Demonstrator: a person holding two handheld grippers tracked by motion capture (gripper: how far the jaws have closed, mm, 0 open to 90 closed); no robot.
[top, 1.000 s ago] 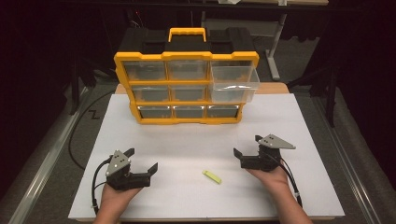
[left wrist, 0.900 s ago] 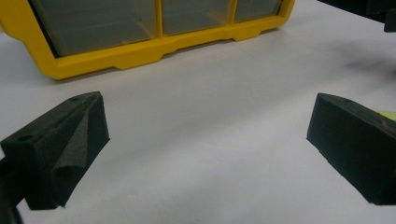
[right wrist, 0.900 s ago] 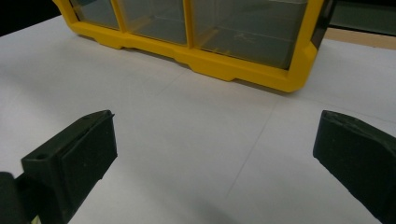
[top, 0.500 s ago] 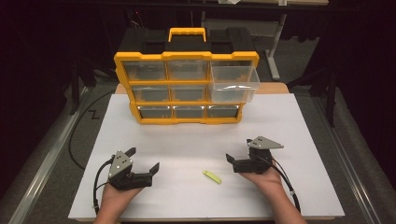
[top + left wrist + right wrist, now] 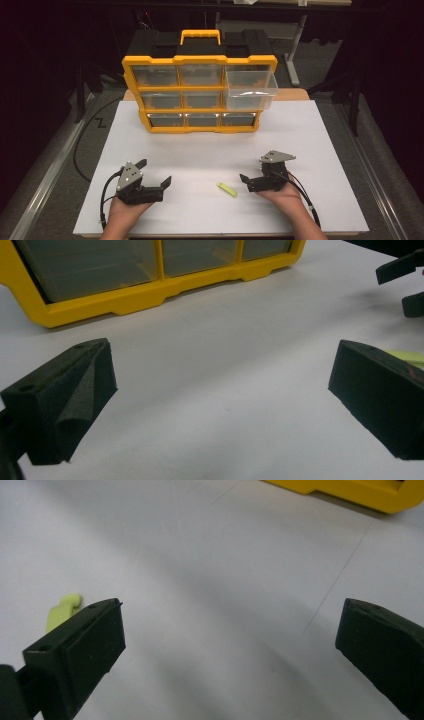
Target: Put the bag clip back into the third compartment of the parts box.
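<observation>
A small yellow-green piece lies flat on the white sheet between my two grippers. My right gripper stands open just to the right of it, low over the sheet, with nothing between its jaws. In the right gripper view the piece peeks out behind the left jaw of that gripper. My left gripper is open and empty at the near left. In the left gripper view, my gripper has the piece just behind its right jaw.
A yellow and black drawer organizer stands upright at the back of the sheet, with its clear upper-right drawer pulled out. Its yellow base edges both gripper views. Bare white sheet lies between organizer and grippers.
My right gripper has moved left and nearer to the front edge, closing in on the yellow-green piece. The left gripper and the piece have stayed put.
</observation>
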